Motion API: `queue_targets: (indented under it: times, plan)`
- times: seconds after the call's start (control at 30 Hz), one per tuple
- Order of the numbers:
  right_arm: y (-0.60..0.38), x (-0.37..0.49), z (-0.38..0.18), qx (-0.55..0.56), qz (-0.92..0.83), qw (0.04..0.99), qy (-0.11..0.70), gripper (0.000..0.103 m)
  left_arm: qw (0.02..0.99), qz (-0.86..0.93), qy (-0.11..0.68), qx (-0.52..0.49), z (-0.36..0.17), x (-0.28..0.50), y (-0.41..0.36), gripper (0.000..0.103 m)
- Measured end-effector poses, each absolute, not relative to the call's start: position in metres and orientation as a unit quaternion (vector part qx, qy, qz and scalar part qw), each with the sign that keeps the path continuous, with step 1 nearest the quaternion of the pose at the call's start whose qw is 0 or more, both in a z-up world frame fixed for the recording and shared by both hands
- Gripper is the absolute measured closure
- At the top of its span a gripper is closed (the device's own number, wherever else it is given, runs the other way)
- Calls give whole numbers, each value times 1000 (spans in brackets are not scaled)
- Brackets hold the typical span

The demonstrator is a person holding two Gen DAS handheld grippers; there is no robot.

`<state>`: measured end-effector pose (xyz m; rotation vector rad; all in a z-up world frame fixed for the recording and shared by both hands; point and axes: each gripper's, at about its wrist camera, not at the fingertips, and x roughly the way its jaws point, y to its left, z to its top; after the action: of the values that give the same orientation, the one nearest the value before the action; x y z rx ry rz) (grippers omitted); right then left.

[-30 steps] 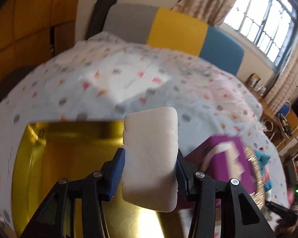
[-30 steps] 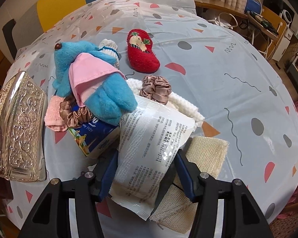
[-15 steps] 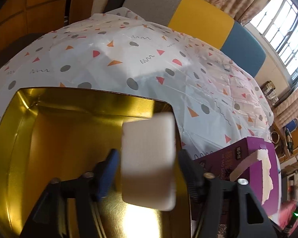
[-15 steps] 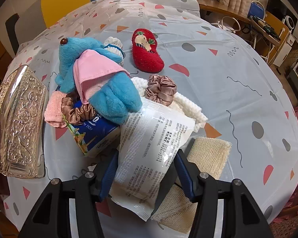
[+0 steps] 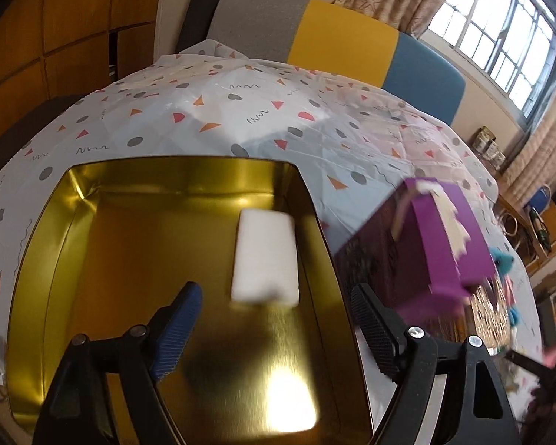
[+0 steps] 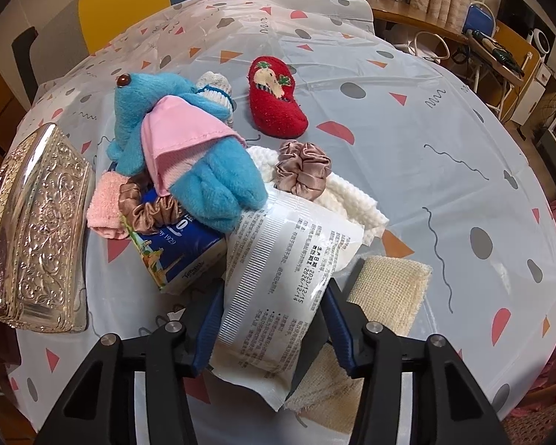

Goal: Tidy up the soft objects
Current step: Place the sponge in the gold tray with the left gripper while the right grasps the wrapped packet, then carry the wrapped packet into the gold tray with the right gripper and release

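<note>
In the left wrist view, a white sponge block (image 5: pixel 265 257) lies inside the open gold tin (image 5: pixel 48 244), near its right wall. My left gripper (image 5: pixel 274 319) is open and empty just above the tin, behind the sponge. In the right wrist view, my right gripper (image 6: pixel 270 319) is shut on a white printed tissue pack (image 6: pixel 289 282), held above a pile of soft things: a blue plush toy (image 6: pixel 189 144) with a pink cloth, two brown scrunchies (image 6: pixel 304 168), a red slipper (image 6: pixel 274 102), a white knit cloth (image 6: pixel 356 200) and a beige cloth (image 6: pixel 389 289).
A purple tissue box (image 5: pixel 426 244) stands right of the tin. An embossed silver tin lid (image 6: pixel 33 230) lies left of the pile. A blue tissue pack (image 6: pixel 174 252) and a pink towel (image 6: pixel 103 204) sit under the plush toy. Chairs stand beyond the patterned tablecloth (image 6: pixel 444 148).
My left gripper opened and let go of the white sponge, which now lies in the gold tin. The right gripper keeps its hold on the tissue pack, nearly still.
</note>
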<state>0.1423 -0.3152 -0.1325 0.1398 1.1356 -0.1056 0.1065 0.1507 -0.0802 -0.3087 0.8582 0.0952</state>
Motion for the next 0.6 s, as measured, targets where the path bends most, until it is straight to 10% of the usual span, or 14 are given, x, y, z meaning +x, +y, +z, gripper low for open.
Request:
queue_targets:
  times: [0.6]
  plan:
    - [-293, 93, -90, 102, -25, 865, 490, 56, 909, 12, 402, -106, -74, 49, 127, 20]
